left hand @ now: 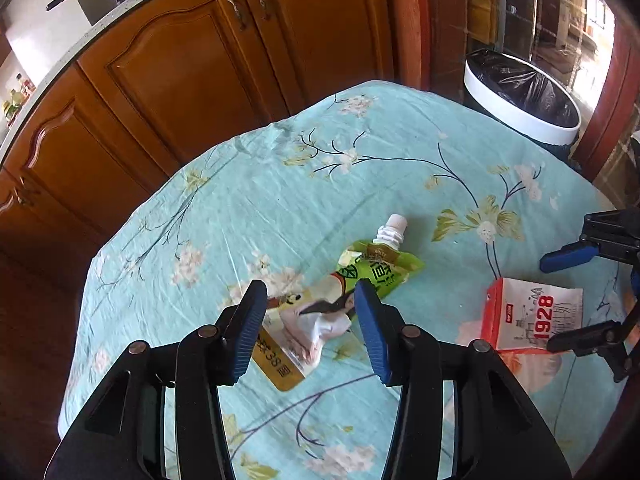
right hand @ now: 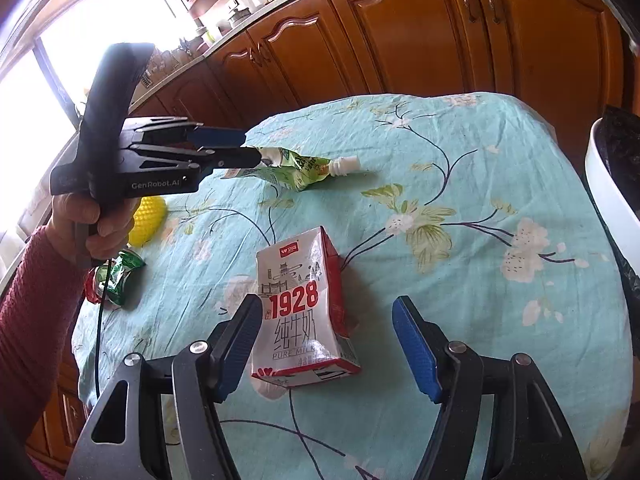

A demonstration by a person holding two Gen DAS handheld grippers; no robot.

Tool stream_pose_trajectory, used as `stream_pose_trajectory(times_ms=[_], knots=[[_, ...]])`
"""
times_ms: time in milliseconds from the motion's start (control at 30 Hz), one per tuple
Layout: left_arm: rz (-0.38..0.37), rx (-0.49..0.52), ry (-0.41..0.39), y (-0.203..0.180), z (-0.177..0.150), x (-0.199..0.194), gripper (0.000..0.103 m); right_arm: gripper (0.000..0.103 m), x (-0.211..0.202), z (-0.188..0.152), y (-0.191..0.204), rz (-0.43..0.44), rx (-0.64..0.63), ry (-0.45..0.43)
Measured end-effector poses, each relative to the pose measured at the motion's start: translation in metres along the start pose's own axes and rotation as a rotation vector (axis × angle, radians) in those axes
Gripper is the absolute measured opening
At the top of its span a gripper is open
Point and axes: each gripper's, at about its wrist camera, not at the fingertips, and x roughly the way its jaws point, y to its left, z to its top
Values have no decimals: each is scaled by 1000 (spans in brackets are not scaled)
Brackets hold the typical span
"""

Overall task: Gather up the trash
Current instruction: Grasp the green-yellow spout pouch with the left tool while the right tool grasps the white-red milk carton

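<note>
A green and white spout pouch lies crumpled on the floral tablecloth. My left gripper straddles its lower end, open, with neither pad pressing on it. The right wrist view shows the same left gripper over the pouch, whose white spout points right. A red and white "1928" milk carton lies dented between the fingers of my open right gripper; the right pad stands clear of it. The left wrist view catches that right gripper at the carton.
A white-rimmed bin with a black liner stands beyond the table's far right corner, also at the right edge. A yellow object and a crumpled green wrapper lie at the left. Wooden cabinets run behind.
</note>
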Motion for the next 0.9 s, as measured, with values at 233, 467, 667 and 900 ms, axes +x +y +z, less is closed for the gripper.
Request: stream_pose_trajectory(times_ms=[233,467,667,900], knots=[[-63,10,69,4,-1,25,34,35,0,1,-1,36,16,5],[-120,27,91,-15,-17,20,22,38,-3,0,1,39,9,20],[-143,-31,74,-21,-24,10,10,61,0,-3,21,31,-65,29],[-131,-110,43,-28,-42,-7,3,49,8,-10,34,-62,-158,41]])
